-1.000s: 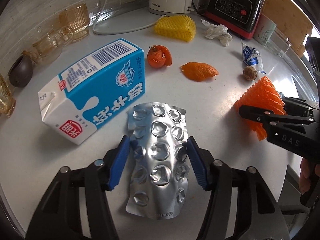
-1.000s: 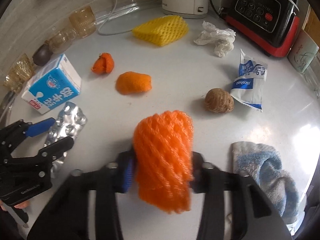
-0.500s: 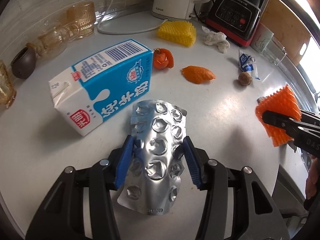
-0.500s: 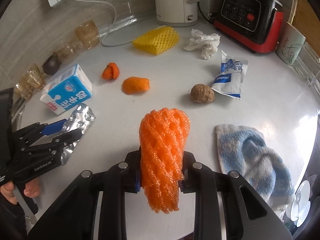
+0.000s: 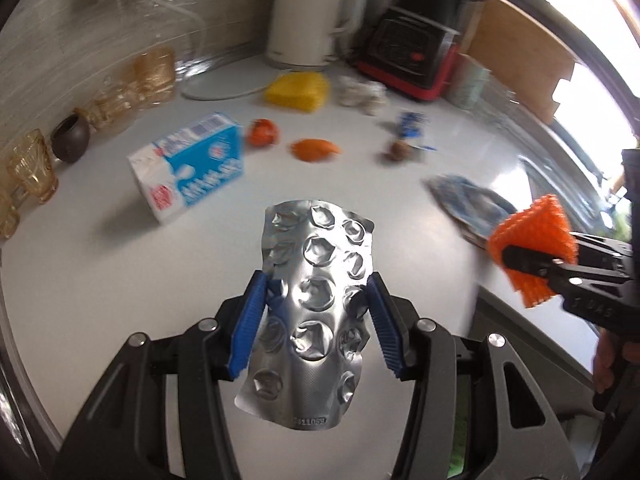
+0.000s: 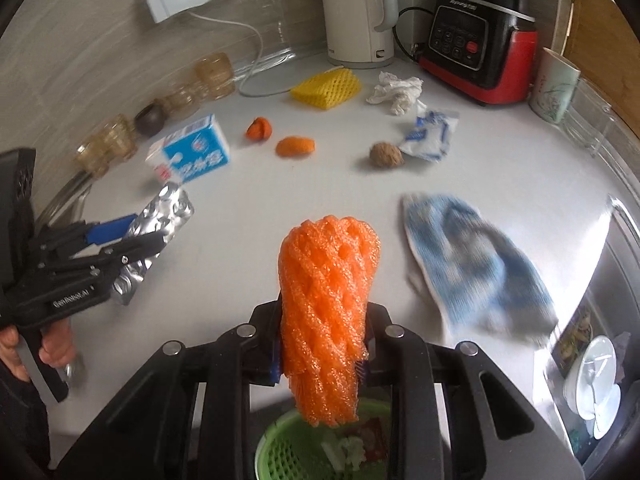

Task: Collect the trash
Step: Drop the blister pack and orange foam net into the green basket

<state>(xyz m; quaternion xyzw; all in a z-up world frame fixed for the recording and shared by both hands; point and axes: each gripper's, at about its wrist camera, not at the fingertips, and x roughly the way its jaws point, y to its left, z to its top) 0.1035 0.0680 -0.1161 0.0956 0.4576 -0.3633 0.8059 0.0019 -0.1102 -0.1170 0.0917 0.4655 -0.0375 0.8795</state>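
Note:
My left gripper (image 5: 316, 300) is shut on a silver blister pack (image 5: 312, 288) and holds it above the white counter (image 5: 120, 280). My right gripper (image 6: 322, 356) is shut on an orange foam net (image 6: 328, 312), held near the counter's front edge over a green basket (image 6: 288, 452) with scraps in it. The right gripper and net also show at the right of the left wrist view (image 5: 532, 248). The left gripper with the pack shows at the left of the right wrist view (image 6: 156, 224). A blue milk carton (image 6: 192, 156), orange peels (image 6: 296, 146), a yellow foam net (image 6: 326, 88), crumpled tissue (image 6: 396, 92), a blue-white sachet (image 6: 430, 136) and a walnut (image 6: 386, 155) lie on the counter.
A blue-white cloth (image 6: 468, 264) lies at the right. Amber glasses (image 6: 212, 74) and a dark cup (image 6: 150, 120) line the back left. A white kettle (image 6: 358, 12), a red-black blender (image 6: 476, 44) and a paper cup (image 6: 554, 84) stand at the back. A sink area (image 6: 592, 380) is at the right.
Both grippers have lifted and drawn back toward the counter's front edge with their items. The green basket has come into the right wrist view under the orange net.

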